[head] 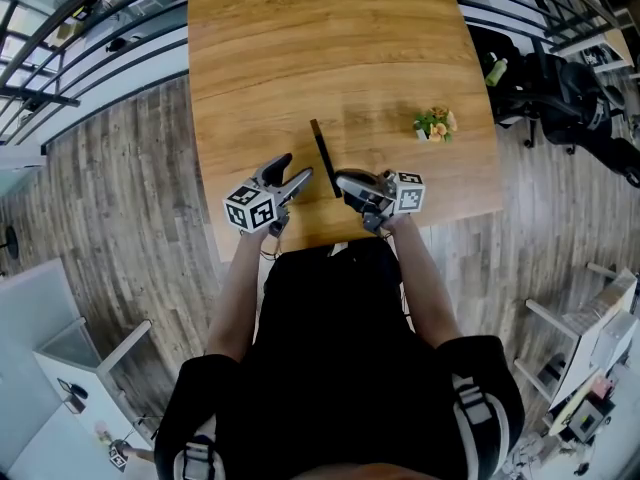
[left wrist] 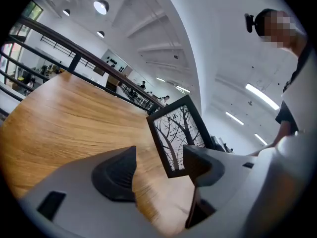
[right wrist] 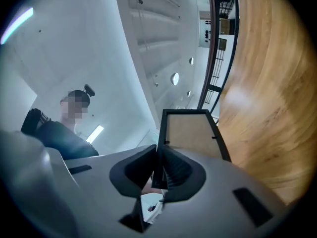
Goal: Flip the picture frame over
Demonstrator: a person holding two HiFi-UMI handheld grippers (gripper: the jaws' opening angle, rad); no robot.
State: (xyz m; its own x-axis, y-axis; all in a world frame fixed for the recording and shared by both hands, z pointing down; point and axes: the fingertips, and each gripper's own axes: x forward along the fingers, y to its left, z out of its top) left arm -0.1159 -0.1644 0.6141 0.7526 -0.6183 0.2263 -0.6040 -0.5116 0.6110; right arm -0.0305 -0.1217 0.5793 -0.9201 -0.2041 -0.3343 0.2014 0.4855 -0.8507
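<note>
The picture frame stands raised on edge over the wooden table, and from the head view it is a thin dark line. My right gripper is shut on its near edge. In the right gripper view the frame's brown backing board rises beyond the closed right gripper. My left gripper is open, just left of the frame. The left gripper view shows the frame's front, a bare-tree print, past the left gripper, close to the right pad and apart from it.
A small pot of flowers sits on the table towards the right edge. The table's near edge runs just below both grippers. A railing lies off to the left, and dark bags and chairs to the right.
</note>
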